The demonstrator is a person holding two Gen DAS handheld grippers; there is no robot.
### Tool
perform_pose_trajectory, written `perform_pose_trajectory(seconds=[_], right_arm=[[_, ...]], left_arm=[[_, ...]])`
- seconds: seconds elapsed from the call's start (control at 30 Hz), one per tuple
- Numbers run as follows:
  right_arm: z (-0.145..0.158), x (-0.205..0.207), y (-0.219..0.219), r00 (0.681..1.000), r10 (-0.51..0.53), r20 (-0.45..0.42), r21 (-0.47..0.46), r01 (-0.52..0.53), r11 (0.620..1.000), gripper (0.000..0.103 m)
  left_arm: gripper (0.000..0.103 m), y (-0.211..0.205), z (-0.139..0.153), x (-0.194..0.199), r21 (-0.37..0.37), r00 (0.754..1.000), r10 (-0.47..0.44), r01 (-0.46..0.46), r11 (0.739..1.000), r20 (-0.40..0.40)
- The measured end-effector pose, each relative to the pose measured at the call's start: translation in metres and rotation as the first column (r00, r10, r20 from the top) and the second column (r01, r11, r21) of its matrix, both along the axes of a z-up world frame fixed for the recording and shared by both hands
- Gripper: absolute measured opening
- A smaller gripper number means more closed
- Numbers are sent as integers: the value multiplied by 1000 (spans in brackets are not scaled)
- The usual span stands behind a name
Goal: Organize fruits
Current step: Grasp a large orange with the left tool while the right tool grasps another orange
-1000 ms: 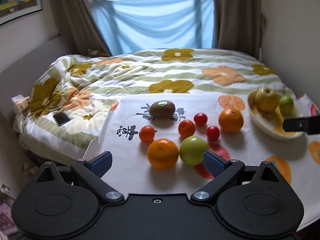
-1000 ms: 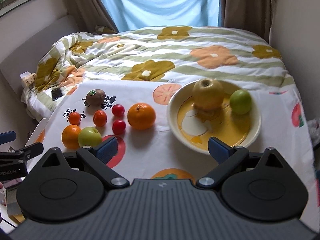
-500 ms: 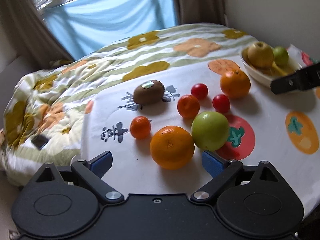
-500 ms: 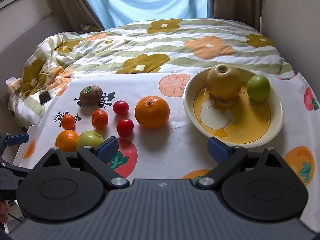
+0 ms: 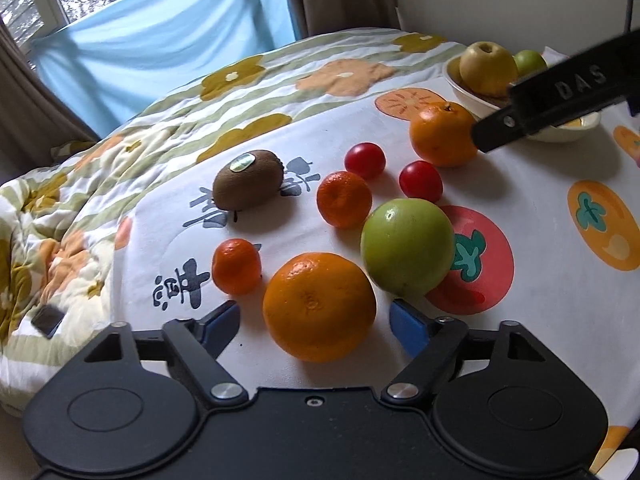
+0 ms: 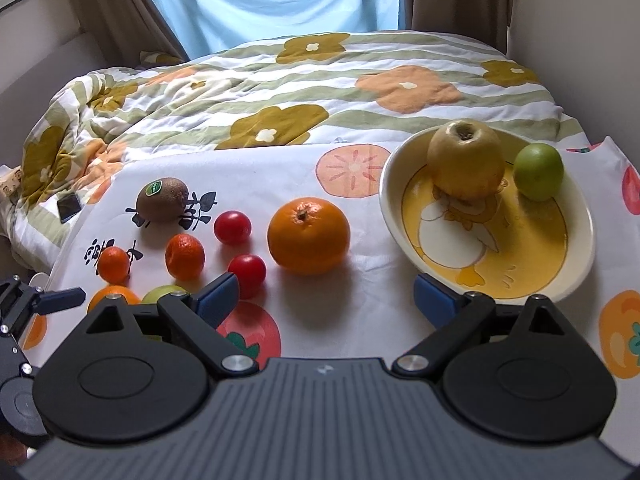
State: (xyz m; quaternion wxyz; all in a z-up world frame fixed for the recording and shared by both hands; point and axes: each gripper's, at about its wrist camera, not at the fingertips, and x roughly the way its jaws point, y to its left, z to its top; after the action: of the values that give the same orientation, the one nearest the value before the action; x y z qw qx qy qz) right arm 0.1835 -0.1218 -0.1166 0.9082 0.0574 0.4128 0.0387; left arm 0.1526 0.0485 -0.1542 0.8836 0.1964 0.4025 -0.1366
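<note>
Left fingers [image 5: 224, 322] closing around the near orange [image 5: 319, 306], untouched; right fingers [image 6: 434, 300] spread, empty.

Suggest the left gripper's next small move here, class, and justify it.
Probably ease forward, then finish closing: the left gripper straddles the nearest large orange, jaws closing, blue pads still short of its widest part; the bowl has room.
</note>
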Motion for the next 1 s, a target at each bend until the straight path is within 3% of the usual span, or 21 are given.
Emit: perform_pose_trajectory(seconds=[0.13,0.2,0.6,1.0], right_arm=[[-3,6,5,1000,-3,2,3,3,1000,103],[-5,11,7,1000,2,-7,8,-2,1000,98],[-18,38,16,1000,-6,-10,6,6,1000,94],[-31,59,17,999,-4,-37,16,5,1000,87]], left_arm=[[69,-1,-4,4,5,1000,-26,26,1000,-6],[65,0,-4,5,-1,999,-33,33,999,-8],[64,3,-4,5,-21,999,-43,43,999,-12],[63,7,-2,2,-22,1000,15,-16,1000,-28]])
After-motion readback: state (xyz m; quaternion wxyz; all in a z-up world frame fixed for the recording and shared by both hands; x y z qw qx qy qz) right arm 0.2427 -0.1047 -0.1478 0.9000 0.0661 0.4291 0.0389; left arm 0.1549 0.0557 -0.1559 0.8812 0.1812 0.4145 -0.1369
